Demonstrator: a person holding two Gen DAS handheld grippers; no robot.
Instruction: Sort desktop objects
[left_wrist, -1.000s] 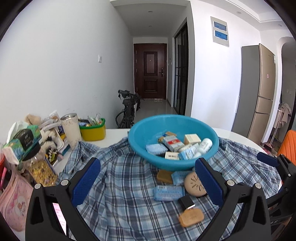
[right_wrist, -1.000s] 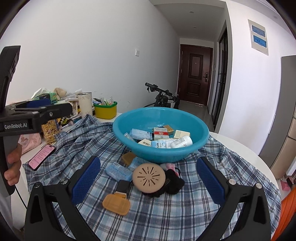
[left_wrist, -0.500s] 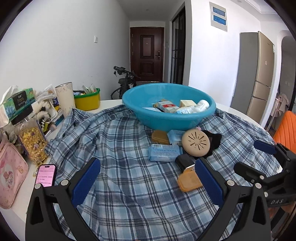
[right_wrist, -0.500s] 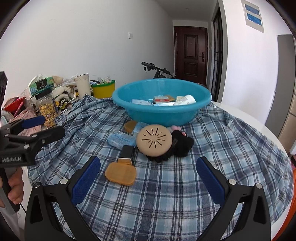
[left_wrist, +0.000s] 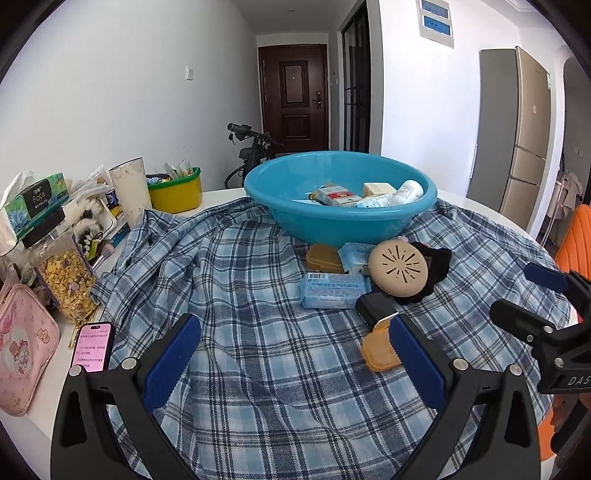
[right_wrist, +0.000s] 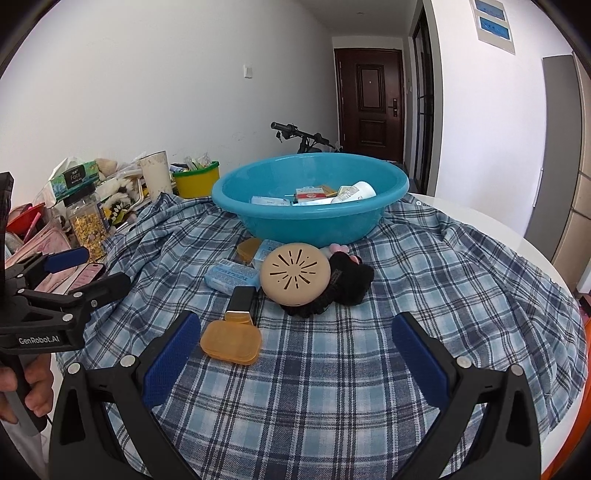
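A blue basin (left_wrist: 340, 218) (right_wrist: 310, 221) holding several small boxes and a white bottle stands on a plaid shirt (left_wrist: 258, 332) (right_wrist: 406, 295). In front of it lie a round tan vented case (left_wrist: 399, 267) (right_wrist: 294, 272), a black plush item (right_wrist: 347, 282), a pale blue packet (left_wrist: 332, 290) (right_wrist: 231, 275), a black box (right_wrist: 242, 299), an orange case (left_wrist: 376, 352) (right_wrist: 231, 341) and a smaller amber case (left_wrist: 323, 257). My left gripper (left_wrist: 291, 363) (right_wrist: 88, 271) is open and empty over the cloth. My right gripper (right_wrist: 295, 360) (left_wrist: 524, 295) is open and empty, just short of the orange case.
At the left table edge stand a cereal jar (left_wrist: 64, 273), a pink pouch (left_wrist: 22, 350), a phone (left_wrist: 92, 345), a tissue box (left_wrist: 35, 199), a tall cup (left_wrist: 131, 190) and a yellow tub (left_wrist: 177, 192). A bicycle (left_wrist: 251, 151) stands behind the table.
Both grippers have dropped lower toward the table and the view has levelled out. The loose objects now sit nearer the fingers. Nothing was taken hold of.
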